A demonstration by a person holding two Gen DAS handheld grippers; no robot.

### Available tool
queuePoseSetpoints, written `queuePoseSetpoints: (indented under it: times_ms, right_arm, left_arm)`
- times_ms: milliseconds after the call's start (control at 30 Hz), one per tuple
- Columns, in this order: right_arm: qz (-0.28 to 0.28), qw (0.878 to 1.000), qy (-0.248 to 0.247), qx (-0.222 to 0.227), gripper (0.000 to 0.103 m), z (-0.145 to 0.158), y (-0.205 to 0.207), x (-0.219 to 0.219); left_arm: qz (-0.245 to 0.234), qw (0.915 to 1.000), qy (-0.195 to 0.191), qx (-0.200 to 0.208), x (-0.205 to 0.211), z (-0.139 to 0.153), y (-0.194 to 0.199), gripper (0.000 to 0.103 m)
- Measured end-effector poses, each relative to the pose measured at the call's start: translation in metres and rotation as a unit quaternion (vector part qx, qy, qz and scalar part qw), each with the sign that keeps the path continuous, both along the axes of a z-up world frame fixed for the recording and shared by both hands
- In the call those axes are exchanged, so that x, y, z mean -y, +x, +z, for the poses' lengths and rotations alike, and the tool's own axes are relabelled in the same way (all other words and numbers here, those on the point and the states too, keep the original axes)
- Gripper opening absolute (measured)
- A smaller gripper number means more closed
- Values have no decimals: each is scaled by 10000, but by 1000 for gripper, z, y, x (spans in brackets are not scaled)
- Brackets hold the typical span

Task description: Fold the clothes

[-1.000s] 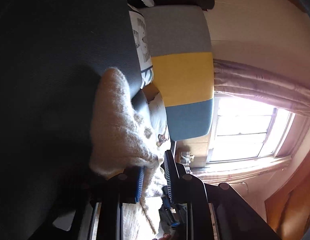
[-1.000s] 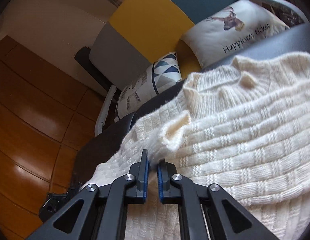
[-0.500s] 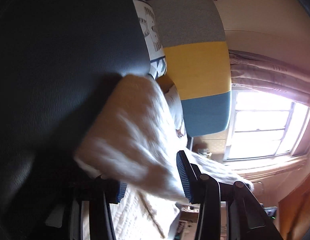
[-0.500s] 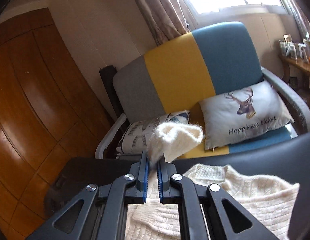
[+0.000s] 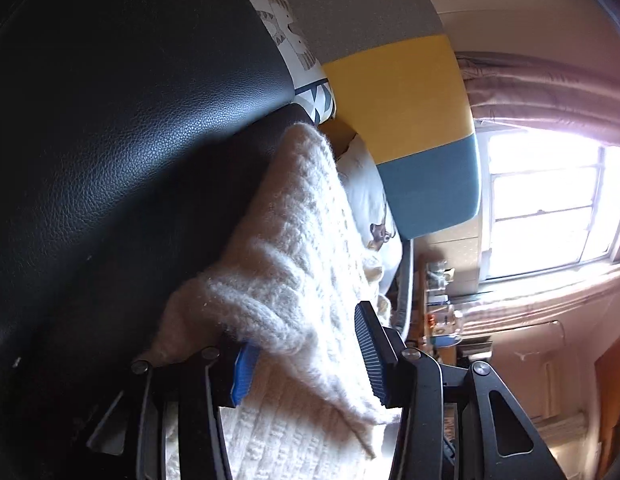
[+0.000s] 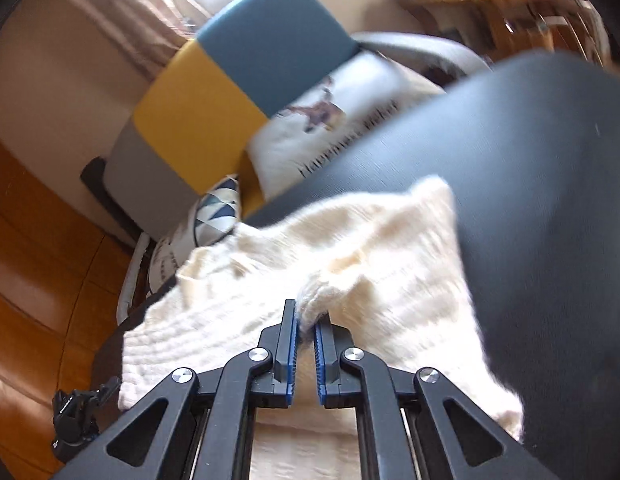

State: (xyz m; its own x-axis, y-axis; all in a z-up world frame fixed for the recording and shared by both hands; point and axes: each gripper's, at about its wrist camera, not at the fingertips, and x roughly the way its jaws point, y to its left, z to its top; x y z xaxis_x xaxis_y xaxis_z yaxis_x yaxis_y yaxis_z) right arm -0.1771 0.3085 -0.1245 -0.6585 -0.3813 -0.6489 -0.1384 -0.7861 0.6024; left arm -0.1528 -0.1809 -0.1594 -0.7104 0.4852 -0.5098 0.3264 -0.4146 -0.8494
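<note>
On the black leather table (image 6: 550, 200) in front of the yellow, grey and blue armchair (image 6: 213, 92), my cream chunky-knit sweater (image 6: 390, 264) now lies doubled over. My right gripper (image 6: 305, 320) has carried its pinched edge across and down. My left gripper (image 5: 305, 356) has spread wide, fabric loose between its pads, so this fold seems nearly laid.

The setting was a home living room: a grey, yellow and blue armchair (image 6: 213, 92) held printed cushions (image 6: 330, 120), pink curtains (image 5: 542, 96) framed a bright window (image 5: 550, 200), and warm wooden floorboards (image 6: 33, 272) lay beside a black leather-look surface (image 5: 109, 120).
</note>
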Motion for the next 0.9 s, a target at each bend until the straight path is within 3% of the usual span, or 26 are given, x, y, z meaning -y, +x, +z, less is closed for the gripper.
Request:
queuePoseSetpoints:
  times_ms: [33,100,167,267,400,500,700,900]
  right_arm:
    - [-16,10000,-27,59,6,-7,2,-2]
    - [-18,9999,-43,110,6,-17,5,-5]
    - [-9,10000,-23,36,6,-15,7,-6]
    - [51,9996,166,-244,6,3,12,-5]
    - [22,9996,278,34,6,-9,11,-4]
    - [-172,9998,-102,69,6,-24,15,-13]
    - [-569,9912,-1198,-1,13,-35,14,-34]
    - [-163,9990,224,-357,9,13,12,-13]
  left_arm:
    - [12,10000,-56,78,0,-2,0,42]
    - [33,9995,-169,265,0,-5,0,22]
    - [-33,9989,-358,287,-2,-5,-1,14]
    - [-152,9973,-658,285,-6,-4,-2,12]
    - [-311,9935,-1057,281,-10,-2,-3,10]
    - [-479,9884,-1423,249,-14,2,-2,10]
    - [-759,9900,-1177,163,-14,-2,-5,13]
    - [-938,9846,-1474,31,-24,8,-1,10]
